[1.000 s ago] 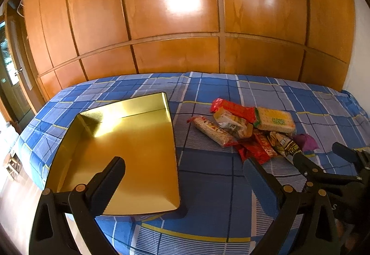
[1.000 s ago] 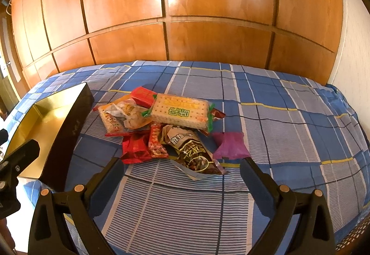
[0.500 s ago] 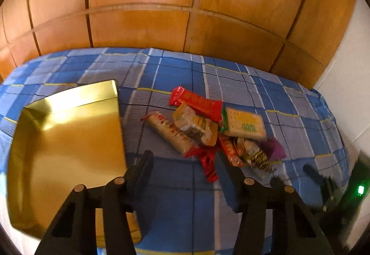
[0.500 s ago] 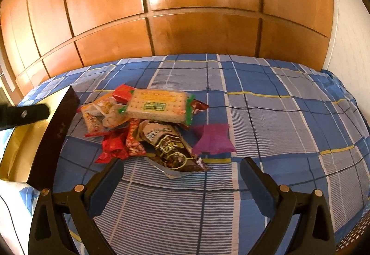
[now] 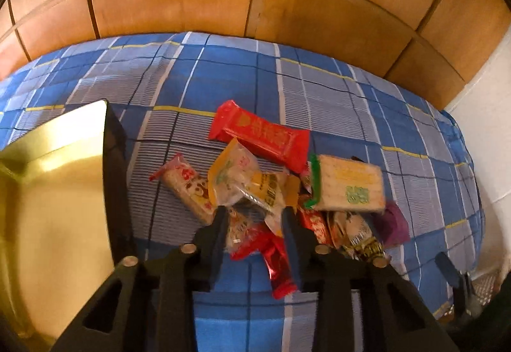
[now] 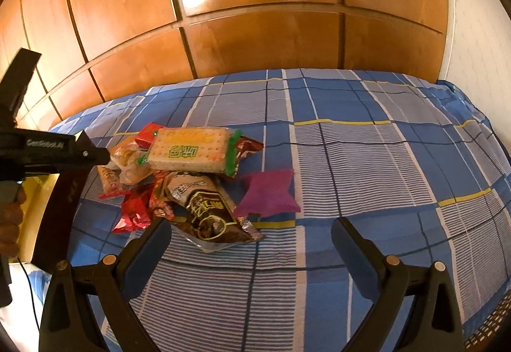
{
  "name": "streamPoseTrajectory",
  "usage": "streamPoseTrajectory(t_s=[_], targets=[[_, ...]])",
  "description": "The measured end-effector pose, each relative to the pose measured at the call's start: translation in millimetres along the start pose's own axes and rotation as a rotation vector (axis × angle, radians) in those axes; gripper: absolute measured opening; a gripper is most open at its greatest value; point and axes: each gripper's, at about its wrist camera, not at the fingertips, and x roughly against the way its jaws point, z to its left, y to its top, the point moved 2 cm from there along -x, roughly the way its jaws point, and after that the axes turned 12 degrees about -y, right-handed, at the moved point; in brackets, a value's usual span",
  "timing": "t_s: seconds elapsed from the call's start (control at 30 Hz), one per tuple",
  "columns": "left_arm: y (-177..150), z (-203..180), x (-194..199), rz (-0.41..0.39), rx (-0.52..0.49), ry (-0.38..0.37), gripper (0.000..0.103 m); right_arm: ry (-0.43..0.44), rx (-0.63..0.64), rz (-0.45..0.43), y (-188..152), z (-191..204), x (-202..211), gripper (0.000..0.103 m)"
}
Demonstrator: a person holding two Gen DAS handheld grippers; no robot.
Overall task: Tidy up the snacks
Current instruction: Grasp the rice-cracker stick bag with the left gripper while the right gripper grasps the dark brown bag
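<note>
Lying in a loose heap near the middle of the bed (image 6: 367, 160), on the blue checked cover: the snack pile (image 5: 274, 192). Sitting on top toward the wall, the cracker pack (image 6: 191, 150) with green ends; overlapping just in front of it, the dark brown packet (image 6: 207, 211); resting just beside, touching or nearly so, the purple pouch (image 6: 268, 194). Angling across the far side of the heap, the long red bar (image 5: 262, 136). Crowding against one another, red wrappers and a clear yellow bag (image 5: 239, 179).

Hovering low over the near edge of the heap, the left gripper (image 5: 254, 219), fingers narrow and closing, with a wrapper corner between them, possibly touching, though blur is hiding contact. Standing just left of the heap, the gold tray (image 5: 48, 192), its dark side wall facing the snacks.

Hanging short of the heap, the right gripper (image 6: 252, 243), fingers spread wide, gripping nothing. Rising behind the bed, wooden panelling (image 6: 255, 32).
</note>
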Motion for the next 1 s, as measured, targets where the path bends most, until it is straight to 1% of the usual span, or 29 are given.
streamPoseTrajectory(t_s=[0.03, 0.1, 0.13, 0.2, 0.27, 0.3, 0.37, 0.4, 0.43, 0.5, 0.6, 0.7, 0.73, 0.8, 0.9, 0.93, 1.0], targets=[[3, 1, -2, -0.011, 0.005, 0.007, 0.059, 0.001, -0.004, 0.003, 0, -1, -1, 0.101], [10, 3, -10, -0.023, -0.015, 0.038, 0.068, 0.002, -0.013, 0.014, -1, -4, -4, 0.101], [13, 5, -15, -0.024, -0.012, 0.046, 0.066, 0.001, -0.015, 0.016, -1, -4, -5, 0.101], [20, 4, -25, -0.014, 0.004, -0.014, 0.065, -0.005, -0.016, 0.024, -2, -5, -8, 0.101], [29, -5, -35, -0.011, -0.032, -0.05, 0.064, -0.006, -0.019, 0.029, -3, -6, -10, 0.101], [33, -9, -39, -0.006, -0.03, -0.089, 0.063, -0.008, -0.017, 0.029, -3, -6, -10, 0.101], [38, -11, -35, -0.015, -0.006, -0.145, 0.063, -0.013, -0.015, 0.025, -3, -7, -10, 0.101], [40, -11, -30, -0.032, 0.001, -0.155, 0.064, -0.017, -0.017, 0.021, -3, -8, -10, 0.101], [41, -8, -21, -0.046, 0.006, -0.134, 0.064, -0.018, -0.019, 0.019, -2, -10, -11, 0.101], [42, -4, -11, -0.043, 0.008, -0.096, 0.063, -0.014, -0.031, 0.018, 0, -12, -12, 0.101], [37, 11, -2, 0.015, 0.018, 0.019, 0.061, -0.006, -0.041, 0.013, 2, -13, -14, 0.101], [30, 25, -5, 0.067, 0.063, 0.051, 0.056, 0.004, -0.041, 0.014, 2, -12, -14, 0.101], [27, 27, -7, 0.083, 0.079, 0.057, 0.056, 0.005, -0.041, 0.016, 1, -13, -15, 0.101], [21, 29, -12, 0.099, 0.089, 0.086, 0.056, 0.009, -0.045, 0.019, 1, -14, -15, 0.101], [17, 32, -26, 0.124, 0.1, 0.11, 0.055, 0.01, -0.049, 0.018, 2, -15, -15, 0.101], [16, 33, -31, 0.133, 0.103, 0.133, 0.053, 0.011, -0.051, 0.015, 2, -16, -15, 0.101], [16, 34, -40, 0.143, 0.109, 0.156, 0.051, 0.011, -0.055, 0.006, 3, -18, -14, 0.101]])
